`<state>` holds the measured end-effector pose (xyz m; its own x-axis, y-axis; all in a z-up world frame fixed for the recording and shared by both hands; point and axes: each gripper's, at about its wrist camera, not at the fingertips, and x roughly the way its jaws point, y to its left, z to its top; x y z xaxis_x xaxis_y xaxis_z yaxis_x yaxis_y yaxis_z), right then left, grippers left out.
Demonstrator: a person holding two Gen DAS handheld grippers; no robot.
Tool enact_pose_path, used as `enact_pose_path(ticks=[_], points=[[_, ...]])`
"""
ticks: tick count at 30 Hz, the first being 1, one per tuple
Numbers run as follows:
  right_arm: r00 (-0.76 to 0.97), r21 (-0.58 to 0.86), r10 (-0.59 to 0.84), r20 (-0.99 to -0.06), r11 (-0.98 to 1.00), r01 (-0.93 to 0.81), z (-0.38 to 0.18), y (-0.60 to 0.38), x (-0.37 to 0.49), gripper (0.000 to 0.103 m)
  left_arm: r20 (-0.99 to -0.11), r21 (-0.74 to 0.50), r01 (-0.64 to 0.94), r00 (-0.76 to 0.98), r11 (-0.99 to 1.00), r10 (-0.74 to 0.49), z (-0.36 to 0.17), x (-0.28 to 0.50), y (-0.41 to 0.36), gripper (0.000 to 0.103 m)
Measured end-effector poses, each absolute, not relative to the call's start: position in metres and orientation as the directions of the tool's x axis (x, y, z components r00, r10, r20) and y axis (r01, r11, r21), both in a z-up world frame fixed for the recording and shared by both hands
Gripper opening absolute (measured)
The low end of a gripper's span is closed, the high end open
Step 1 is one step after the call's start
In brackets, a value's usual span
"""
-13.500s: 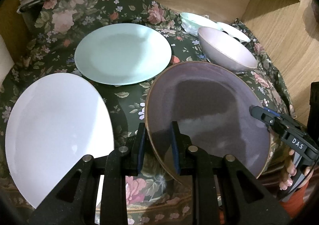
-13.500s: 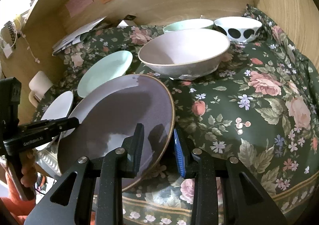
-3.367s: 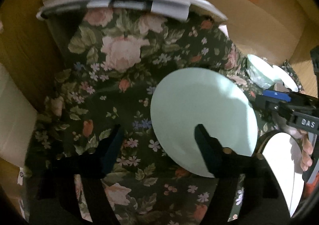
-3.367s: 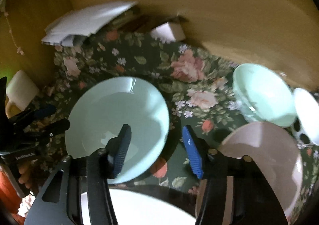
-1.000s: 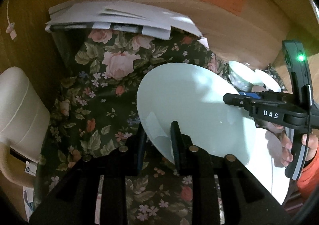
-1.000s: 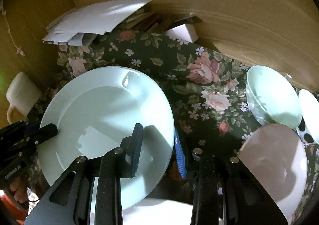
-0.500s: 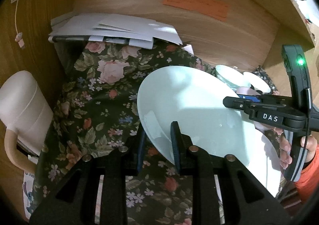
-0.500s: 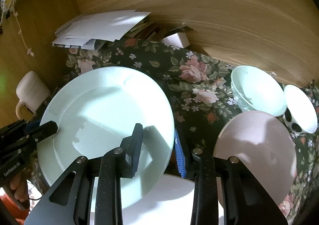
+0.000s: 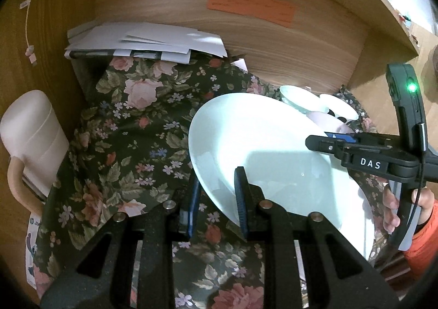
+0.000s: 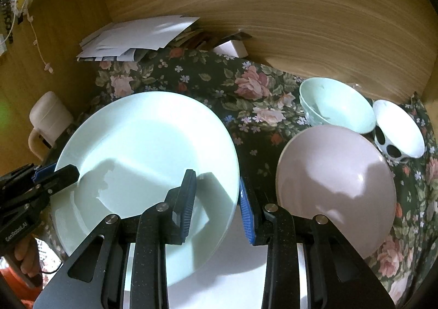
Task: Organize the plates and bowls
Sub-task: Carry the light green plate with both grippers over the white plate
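Mint plate (image 10: 142, 155) held in air by opposite rims: left gripper (image 9: 216, 191) clamped on one edge, right gripper (image 10: 216, 196) on other. White plate (image 10: 232, 276) directly below. Likely mid-stacking. Pink bowl (image 10: 334, 185), mint bowl (image 10: 336, 103), spotted bowl (image 10: 397, 131) unstacked on floral cloth (image 10: 246, 90).

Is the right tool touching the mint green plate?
Touching. In the right wrist view, the right tool has its pads clamped on the mint green plate's rim.

Two plates: mint (image 10: 142, 144) and white (image 10: 232, 268). Three bowls: pink (image 10: 335, 183), mint (image 10: 336, 103), spotted (image 10: 397, 128). One mug (image 10: 48, 117).
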<state>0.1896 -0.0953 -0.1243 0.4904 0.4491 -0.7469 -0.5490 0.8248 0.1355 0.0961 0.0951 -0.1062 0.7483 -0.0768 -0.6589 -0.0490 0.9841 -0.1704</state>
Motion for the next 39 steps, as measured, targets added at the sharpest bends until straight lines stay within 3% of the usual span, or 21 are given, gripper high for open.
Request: enact_pose_path(ticks=[39], points=[[0.473,0.187,0.435,-0.766,0.855,-0.484,-0.152,-0.156,0.136,0.028,-0.706,-0.176,-0.001,0.697,0.984,-0.126,-0.129,0.060,0.044,0.023]])
